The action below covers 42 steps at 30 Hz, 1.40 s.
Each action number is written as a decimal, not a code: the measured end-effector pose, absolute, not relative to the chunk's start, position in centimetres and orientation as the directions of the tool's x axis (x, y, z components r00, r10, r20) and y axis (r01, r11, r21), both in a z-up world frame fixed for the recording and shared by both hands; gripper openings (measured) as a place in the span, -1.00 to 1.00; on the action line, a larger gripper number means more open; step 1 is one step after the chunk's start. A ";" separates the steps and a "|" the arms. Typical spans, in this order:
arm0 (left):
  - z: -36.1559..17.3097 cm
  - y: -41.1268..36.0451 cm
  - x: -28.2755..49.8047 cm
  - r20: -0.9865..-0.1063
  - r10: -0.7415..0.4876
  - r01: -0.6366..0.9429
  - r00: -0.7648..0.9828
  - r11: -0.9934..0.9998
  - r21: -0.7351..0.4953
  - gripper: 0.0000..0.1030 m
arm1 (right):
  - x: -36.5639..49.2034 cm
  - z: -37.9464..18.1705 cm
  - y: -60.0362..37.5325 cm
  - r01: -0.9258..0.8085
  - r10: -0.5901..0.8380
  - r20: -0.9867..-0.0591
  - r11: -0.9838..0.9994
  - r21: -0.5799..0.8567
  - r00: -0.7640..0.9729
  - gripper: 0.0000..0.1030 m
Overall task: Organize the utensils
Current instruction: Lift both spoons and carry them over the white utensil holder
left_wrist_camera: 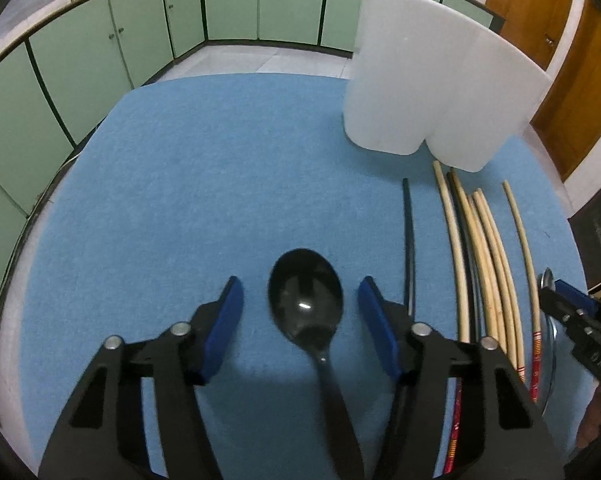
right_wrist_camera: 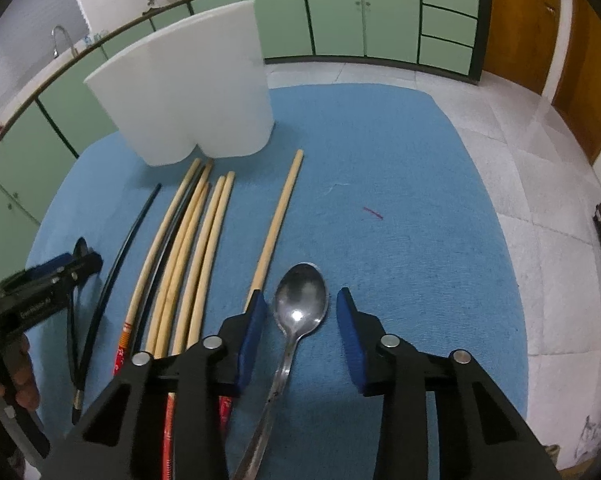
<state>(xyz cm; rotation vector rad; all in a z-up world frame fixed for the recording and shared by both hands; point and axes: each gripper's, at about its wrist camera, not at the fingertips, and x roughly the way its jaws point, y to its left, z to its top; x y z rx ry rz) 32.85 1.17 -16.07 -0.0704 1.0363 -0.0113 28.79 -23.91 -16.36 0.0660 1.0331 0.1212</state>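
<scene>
A glossy black plastic spoon (left_wrist_camera: 305, 300) and a shiny steel spoon (right_wrist_camera: 300, 300) lie on the blue-clothed tabletop (left_wrist_camera: 172, 184), each bracketed by a spread claw, left (left_wrist_camera: 300, 300) and right (right_wrist_camera: 300, 312), pads clear of both. Wooden chopsticks (right_wrist_camera: 204, 240) lie between them, seemingly bound for the white two-lobed plastic holder (right_wrist_camera: 192, 92) just beyond their tips.

Even indoor light, fisheye-warped edges

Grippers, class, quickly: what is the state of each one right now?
Left gripper: jaws open, black spoon between them, not gripped.
Right gripper: jaws open, metal spoon between them, not gripped.
</scene>
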 end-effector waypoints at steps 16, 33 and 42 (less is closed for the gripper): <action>-11.6 -0.3 29.3 -0.671 -0.138 0.058 0.729 0.988 -0.140 -0.34 | 23.8 -9.2 -22.9 -0.124 0.152 -0.672 0.988 0.090 0.725 -0.46; 0.2 -3.7 33.9 -0.324 -0.175 0.146 0.930 0.983 -0.112 -0.34 | 28.4 1.9 -25.7 -0.213 0.279 -0.396 0.956 0.203 0.875 -0.46; 3.2 -6.5 39.8 -0.216 -0.164 0.151 0.963 0.986 -0.073 -0.34 | 34.6 4.8 -25.2 -0.222 0.282 -0.340 0.953 0.204 0.897 -0.46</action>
